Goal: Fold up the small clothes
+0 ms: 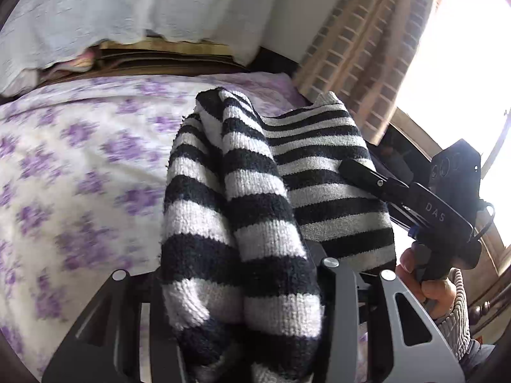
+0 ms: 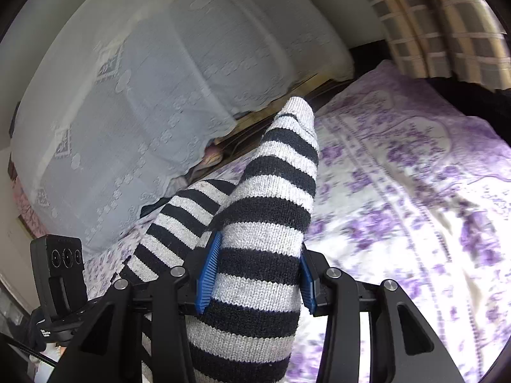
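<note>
A black-and-white striped knit sweater (image 1: 255, 198) hangs in the air above the bed, held between both grippers. In the left wrist view it drapes over my left gripper (image 1: 242, 290) and hides the fingers; the jaws close on the thick bunched knit. In the right wrist view, the blue pads (image 2: 209, 274) of my right gripper (image 2: 258, 282) press on a rolled striped part of the sweater (image 2: 271, 223) from both sides. One black finger (image 1: 367, 174) of the right gripper lies against the sweater's far side, and a hand (image 1: 428, 287) grips its handle.
Under the sweater lies a white bedsheet with purple flowers (image 1: 80, 159) (image 2: 415, 191). A white lace cover (image 1: 127, 9) (image 2: 143, 95) is heaped at the bed's far edge. A checked beige curtain (image 1: 367, 48) and a bright window (image 1: 463, 63) stand to the right.
</note>
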